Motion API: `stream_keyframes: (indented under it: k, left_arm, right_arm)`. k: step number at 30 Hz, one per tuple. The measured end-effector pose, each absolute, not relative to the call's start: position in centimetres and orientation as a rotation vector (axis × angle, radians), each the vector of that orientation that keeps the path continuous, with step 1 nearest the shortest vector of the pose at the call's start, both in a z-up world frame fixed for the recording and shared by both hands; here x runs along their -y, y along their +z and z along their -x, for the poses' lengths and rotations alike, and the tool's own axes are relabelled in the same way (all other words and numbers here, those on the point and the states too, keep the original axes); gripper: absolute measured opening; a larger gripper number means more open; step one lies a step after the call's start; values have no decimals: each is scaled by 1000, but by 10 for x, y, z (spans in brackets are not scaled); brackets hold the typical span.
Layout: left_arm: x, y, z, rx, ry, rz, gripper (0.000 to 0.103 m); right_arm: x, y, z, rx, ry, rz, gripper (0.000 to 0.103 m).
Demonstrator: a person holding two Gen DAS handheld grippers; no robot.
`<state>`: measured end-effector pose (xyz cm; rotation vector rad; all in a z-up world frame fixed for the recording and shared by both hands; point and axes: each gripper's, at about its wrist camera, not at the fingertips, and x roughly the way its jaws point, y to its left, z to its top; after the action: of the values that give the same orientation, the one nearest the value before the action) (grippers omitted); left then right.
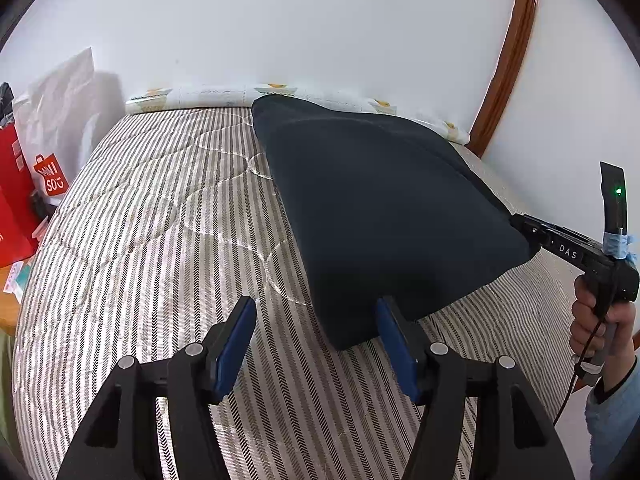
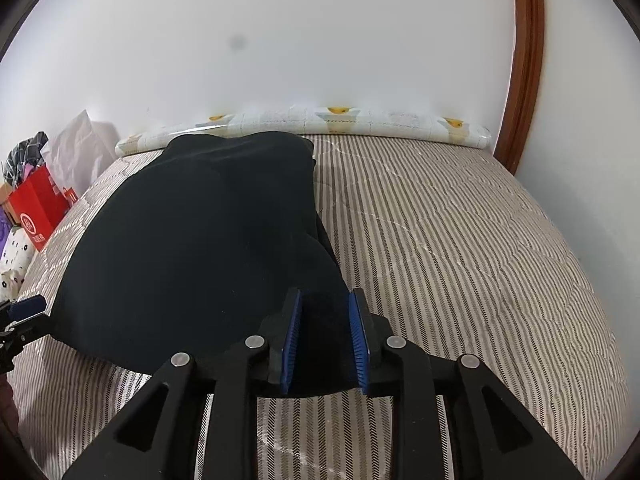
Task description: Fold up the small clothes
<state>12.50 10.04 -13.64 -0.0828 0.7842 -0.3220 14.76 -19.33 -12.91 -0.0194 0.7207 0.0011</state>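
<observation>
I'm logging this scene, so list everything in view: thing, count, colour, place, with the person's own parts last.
dark garment: one, black or very dark navy, lying on the bed, its near right corner between the right gripper's fingers.
bedcover: one, grey and white stripes, quilted, spread over the bed.
patterned roll: one, white with yellow motifs, along the far edge of the bed against the wall.
red shopping bag: one clearly seen, red with white print, left of the bed.
white bag: one, white, behind the red one.
wooden trim: one, brown, on the wall at right.
wall: white, behind the bed.
left gripper: one, black with blue pads, open at the garment's near edge.
right gripper: one, black with blue pads, closed on the garment's corner.
right hand: one, holding the right gripper's handle.
</observation>
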Motion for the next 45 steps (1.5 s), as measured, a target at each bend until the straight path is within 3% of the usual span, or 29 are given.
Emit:
stream_keyframes:
  k: [45]
  left_arm:
    - [-103, -116, -155, -816, -222, 115, 60]
  right_arm:
    - [218, -99, -168, -694, 16, -31, 35]
